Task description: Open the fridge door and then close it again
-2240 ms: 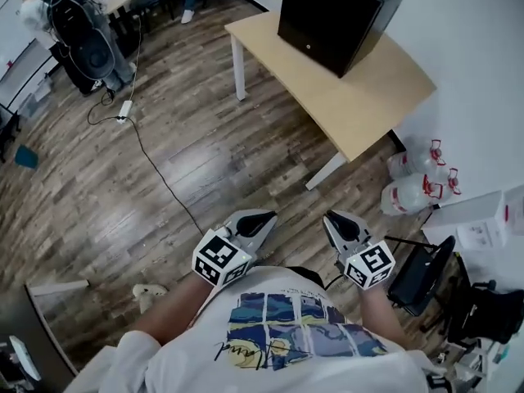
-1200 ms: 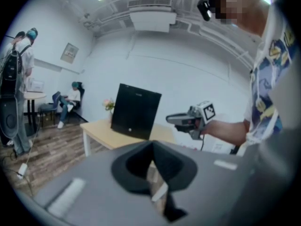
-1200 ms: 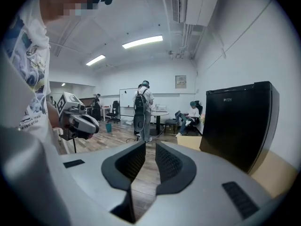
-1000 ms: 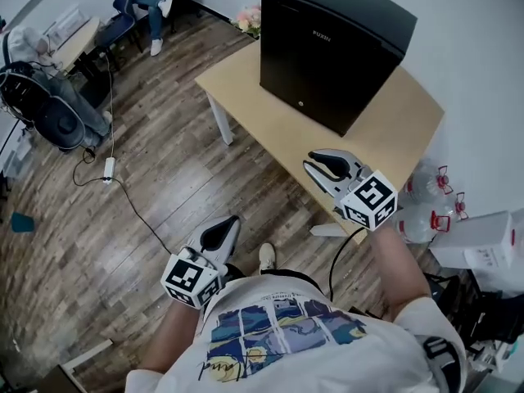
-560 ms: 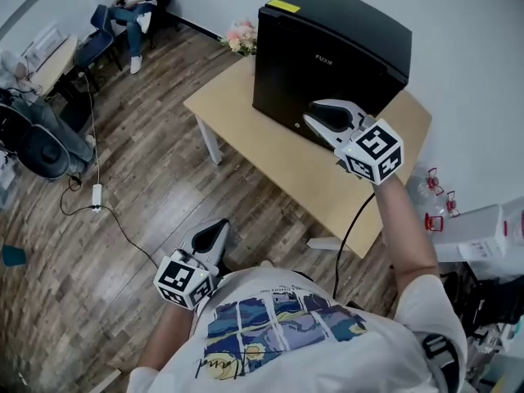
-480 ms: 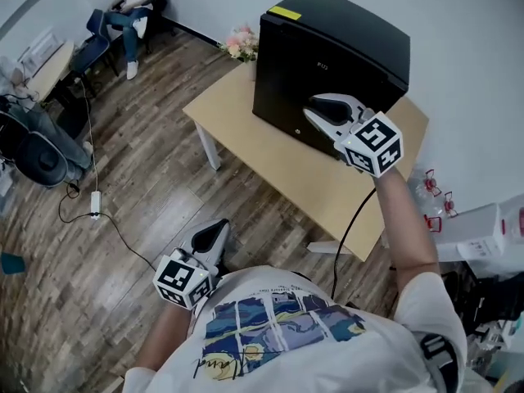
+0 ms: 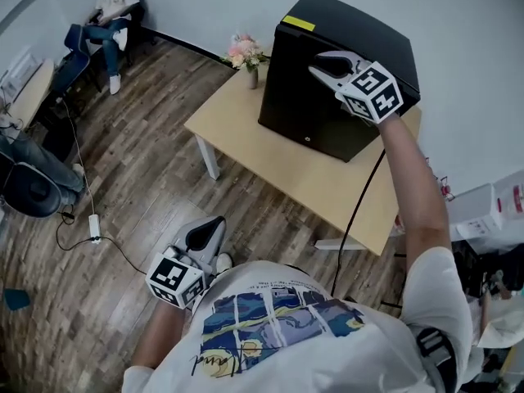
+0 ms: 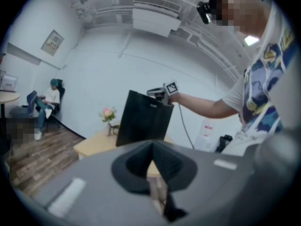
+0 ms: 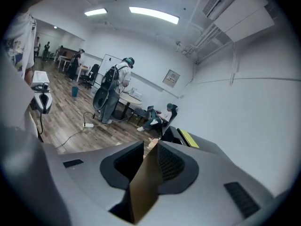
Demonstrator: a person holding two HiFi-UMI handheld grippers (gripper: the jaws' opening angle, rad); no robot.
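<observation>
A black mini fridge (image 7: 311, 97) stands on a light wooden table (image 7: 246, 125), its front door closed, a yellow sticker (image 7: 298, 23) on its top. My right gripper (image 7: 319, 59) is raised at arm's length over the fridge's top front edge, jaws shut with nothing between them. In the right gripper view, past the right gripper (image 9: 151, 144), lie the fridge top (image 9: 176, 134) and sticker. My left gripper (image 7: 214, 222) hangs low by my body over the floor, shut and empty. The left gripper (image 8: 151, 147) faces the fridge (image 8: 141, 121) from a distance.
A small vase of flowers (image 7: 246, 56) stands on the table left of the fridge. A white wall runs close behind it. A white box (image 7: 491, 211) sits at the right. A person sits on a chair (image 7: 110, 6) far left; a cable (image 7: 82, 219) crosses the wooden floor.
My right gripper has risen from waist height and reached forward to the fridge's top front edge. The left gripper stayed low. The fridge has come closer in view.
</observation>
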